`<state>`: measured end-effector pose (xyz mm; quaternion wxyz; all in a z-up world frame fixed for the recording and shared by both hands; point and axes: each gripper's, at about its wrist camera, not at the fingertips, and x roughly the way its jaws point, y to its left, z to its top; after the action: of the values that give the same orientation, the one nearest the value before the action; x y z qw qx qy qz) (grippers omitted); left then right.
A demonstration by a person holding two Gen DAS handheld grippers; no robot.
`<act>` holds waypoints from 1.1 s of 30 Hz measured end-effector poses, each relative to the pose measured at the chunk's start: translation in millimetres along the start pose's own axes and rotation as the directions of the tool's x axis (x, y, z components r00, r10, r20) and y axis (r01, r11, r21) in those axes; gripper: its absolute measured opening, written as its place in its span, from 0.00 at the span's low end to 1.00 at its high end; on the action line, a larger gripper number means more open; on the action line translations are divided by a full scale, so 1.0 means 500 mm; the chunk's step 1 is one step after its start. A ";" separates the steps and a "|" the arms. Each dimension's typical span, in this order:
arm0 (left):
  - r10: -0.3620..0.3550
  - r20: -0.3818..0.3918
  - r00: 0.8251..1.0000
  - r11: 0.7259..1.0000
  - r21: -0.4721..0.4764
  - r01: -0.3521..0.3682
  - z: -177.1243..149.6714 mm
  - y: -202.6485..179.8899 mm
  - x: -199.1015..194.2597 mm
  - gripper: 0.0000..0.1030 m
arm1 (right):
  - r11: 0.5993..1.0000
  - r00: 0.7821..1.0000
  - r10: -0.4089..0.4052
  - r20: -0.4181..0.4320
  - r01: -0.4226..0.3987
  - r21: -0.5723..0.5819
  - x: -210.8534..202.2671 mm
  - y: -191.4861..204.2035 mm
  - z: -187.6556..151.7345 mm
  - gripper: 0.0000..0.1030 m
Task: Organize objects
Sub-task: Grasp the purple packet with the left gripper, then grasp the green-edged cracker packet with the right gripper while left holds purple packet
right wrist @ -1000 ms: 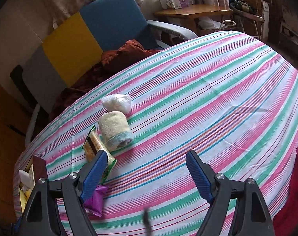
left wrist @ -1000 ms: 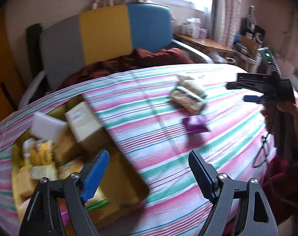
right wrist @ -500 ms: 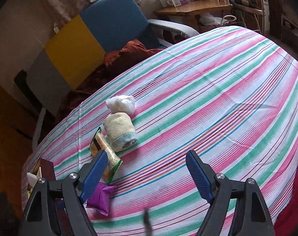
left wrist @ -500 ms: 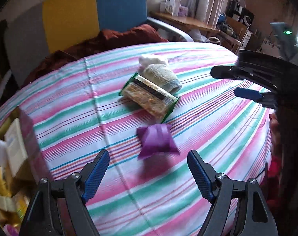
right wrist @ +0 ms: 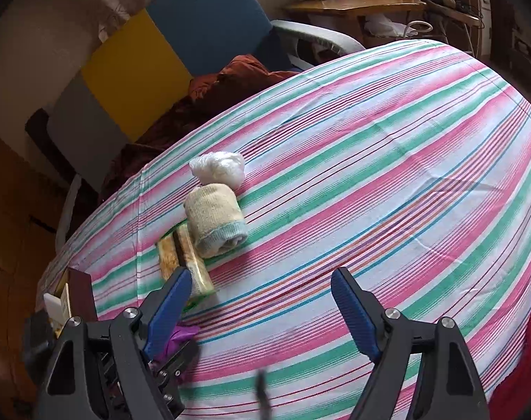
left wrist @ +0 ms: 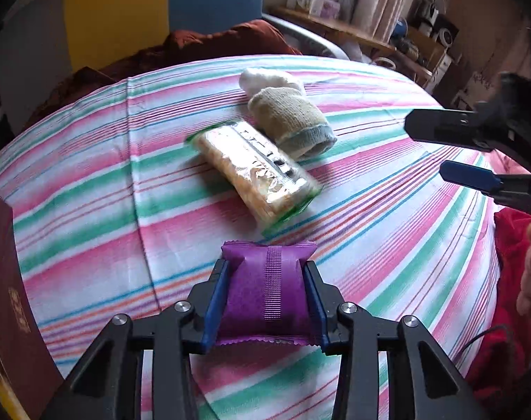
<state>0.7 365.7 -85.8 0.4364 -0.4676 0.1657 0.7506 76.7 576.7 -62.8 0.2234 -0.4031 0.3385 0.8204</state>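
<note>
Purple sachet (left wrist: 267,288) lies on the striped tabletop (left wrist: 388,210), pinched by the left tongs (left wrist: 267,297), whose jaws have just closed on its sides for lifting, likely toward the box (left wrist: 6,297). Right tongs (right wrist: 262,301) hang released, empty, well clear.

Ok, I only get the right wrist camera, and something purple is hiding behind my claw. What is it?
Observer: It's a purple packet, sealed, with a ridged seam down its middle.
Operator: Did the other claw catch it?
Observer: Yes. The left claw has just been closing, and its blue pads now press on both sides of the packet.
</note>
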 end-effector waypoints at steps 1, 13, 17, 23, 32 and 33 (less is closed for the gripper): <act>-0.004 0.011 1.000 1.000 -0.006 0.004 -0.009 0.002 -0.003 0.41 | 1.000 1.000 -0.002 -0.002 0.002 -0.006 0.001 0.002 0.000 0.81; -0.005 0.071 0.997 0.999 0.034 0.002 -0.088 -0.001 -0.053 0.42 | 0.991 0.994 -0.081 -0.071 0.073 -0.109 0.041 0.034 -0.018 0.81; -0.001 0.076 0.997 0.998 0.061 -0.003 -0.091 -0.005 -0.050 0.43 | 0.985 0.991 -0.103 -0.087 0.090 -0.144 0.053 0.043 -0.025 0.81; 0.013 0.104 0.994 0.996 0.087 -0.022 -0.097 -0.018 -0.041 0.43 | 0.976 0.992 -0.055 -0.112 0.030 -0.217 0.062 0.076 -0.039 0.81; 0.006 0.144 0.989 0.994 0.103 -0.021 -0.112 -0.022 -0.042 0.43 | 0.959 0.986 -0.046 -0.162 -0.002 -0.284 0.079 0.105 -0.061 0.65; 0.005 0.145 0.989 0.994 0.103 -0.020 -0.112 -0.022 -0.042 0.43 | 0.959 0.985 -0.046 -0.164 -0.003 -0.284 0.080 0.105 -0.059 0.63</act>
<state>44.8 324.5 -94.6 0.4665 -0.3873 0.1754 0.7756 34.9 523.6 -88.6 0.1428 -0.5025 0.2309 0.8209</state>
